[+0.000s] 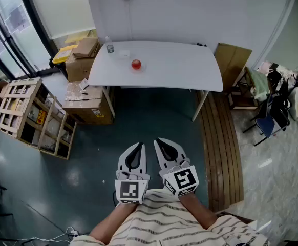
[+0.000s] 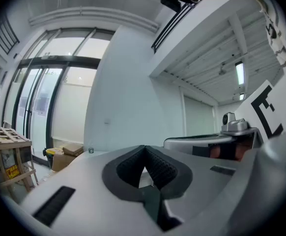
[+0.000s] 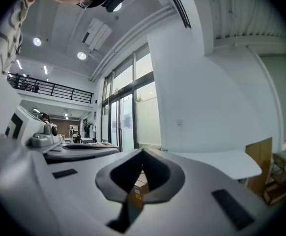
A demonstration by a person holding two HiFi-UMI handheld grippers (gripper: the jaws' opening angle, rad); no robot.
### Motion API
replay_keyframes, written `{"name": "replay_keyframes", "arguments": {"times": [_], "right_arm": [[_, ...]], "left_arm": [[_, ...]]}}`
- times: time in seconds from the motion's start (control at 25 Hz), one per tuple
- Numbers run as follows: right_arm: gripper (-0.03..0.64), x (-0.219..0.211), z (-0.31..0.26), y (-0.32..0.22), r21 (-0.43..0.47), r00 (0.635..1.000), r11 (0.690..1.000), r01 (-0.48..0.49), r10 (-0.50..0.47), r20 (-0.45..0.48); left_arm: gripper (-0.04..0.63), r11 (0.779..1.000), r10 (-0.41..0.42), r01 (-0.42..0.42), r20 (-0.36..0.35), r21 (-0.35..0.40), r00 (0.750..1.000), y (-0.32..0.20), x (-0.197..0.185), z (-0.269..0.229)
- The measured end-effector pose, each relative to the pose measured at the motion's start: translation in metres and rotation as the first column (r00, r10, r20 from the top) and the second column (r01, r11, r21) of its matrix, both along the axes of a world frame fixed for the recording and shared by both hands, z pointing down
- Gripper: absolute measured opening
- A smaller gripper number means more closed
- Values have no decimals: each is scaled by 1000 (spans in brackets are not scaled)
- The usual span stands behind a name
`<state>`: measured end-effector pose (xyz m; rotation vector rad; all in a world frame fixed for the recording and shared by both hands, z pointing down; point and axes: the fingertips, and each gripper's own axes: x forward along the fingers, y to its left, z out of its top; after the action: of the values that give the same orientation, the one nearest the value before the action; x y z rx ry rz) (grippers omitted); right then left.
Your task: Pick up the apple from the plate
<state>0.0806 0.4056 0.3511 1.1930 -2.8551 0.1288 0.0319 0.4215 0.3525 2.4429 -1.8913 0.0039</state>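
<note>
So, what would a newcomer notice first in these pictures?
The red apple stands out first, near the middle of the white table by the far wall. Next come the left tool and right tool, both shut and empty, held side by side near the person, well short of the table. Cardboard boxes crowd the floor at the table's left end.

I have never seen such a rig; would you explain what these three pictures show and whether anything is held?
There is no robot: a person holds a two-jaw gripper in each hand. The head view looks down from the person's head onto the left gripper and right gripper, both shut and empty. The other two pictures come from cameras riding on each gripper, looking along its jaws. Ahead stands a white table with a red apple and a small container; the apple lies untouched, far from both grippers.
</note>
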Motion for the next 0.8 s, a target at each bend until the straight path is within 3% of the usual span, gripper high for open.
{"name": "replay_keyframes", "arguments": {"times": [0.4,0.8], "right_arm": [[12,15,1,-3,-11,1000,1000,23,-23,20],[12,57,-3,-11,12,998,999,50,-50,35]], "left_arm": [[5,1000,-15,15,7,-25,1000,-1,14,7],[5,999,-45,45,27,-30,999,-8,55,8]]}}
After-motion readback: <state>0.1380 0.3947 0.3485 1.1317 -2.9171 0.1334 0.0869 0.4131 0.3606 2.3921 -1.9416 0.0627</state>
